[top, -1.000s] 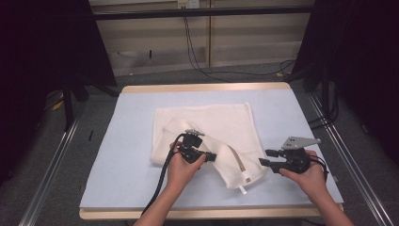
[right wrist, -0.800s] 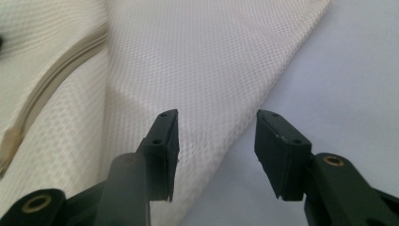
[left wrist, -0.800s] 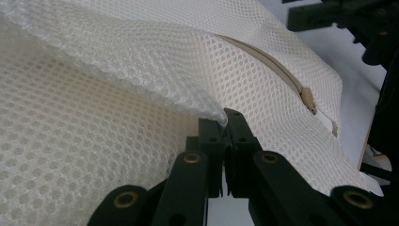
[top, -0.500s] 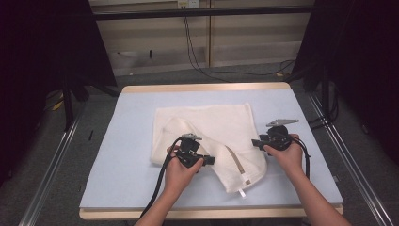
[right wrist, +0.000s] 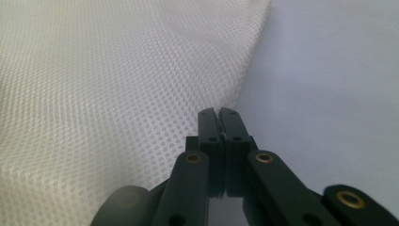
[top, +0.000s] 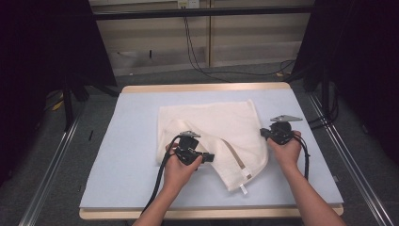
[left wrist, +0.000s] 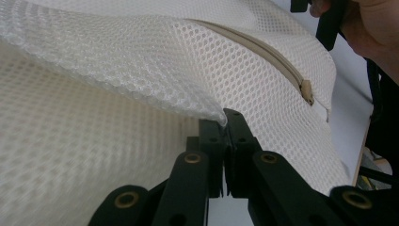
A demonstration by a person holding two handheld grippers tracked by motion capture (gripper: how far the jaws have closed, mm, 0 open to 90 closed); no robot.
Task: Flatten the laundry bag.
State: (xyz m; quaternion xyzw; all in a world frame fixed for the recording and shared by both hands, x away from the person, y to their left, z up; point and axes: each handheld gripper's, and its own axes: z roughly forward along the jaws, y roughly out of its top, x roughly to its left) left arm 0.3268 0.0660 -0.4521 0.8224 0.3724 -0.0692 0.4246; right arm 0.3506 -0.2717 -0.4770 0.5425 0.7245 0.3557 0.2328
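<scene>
Tabletop point(top: 117, 141): pale blue-grey sheet over a wooden board; both hand-held grippers work above its near half, and the bare sheet lies just beyond the right one's closed tips in the right gripper view.
Mesh laundry bag point(top: 211, 127): cream white, spread flat between and beyond the two hand-held grippers; its near-left corner is folded over toward the right, so a flap lies across the bag in front of the left hand-held gripper.
Zipper band point(top: 234, 157): tan strip along the folded flap, running away from the left hand-held gripper's tips toward the near edge; in the left gripper view its slider point(left wrist: 307, 90) sits up and to the right of the jaws.
Label point(top: 243, 189): small white tag at the flap's lowest point, between the two forearms.
Left hand-held gripper point(top: 210, 157): clenched on the mesh laundry bag; in the left gripper view the jaws point(left wrist: 227, 123) meet with a lifted fold of mesh pinched at their tips.
Right hand-held gripper point(top: 262, 133): at the bag's right edge, jaws just closed; in the right gripper view the tips point(right wrist: 219, 117) are pressed together right at the mesh border. Whether any mesh is caught between them I cannot tell.
Cables: a black one trails from each hand-held gripper back along the forearm.
</scene>
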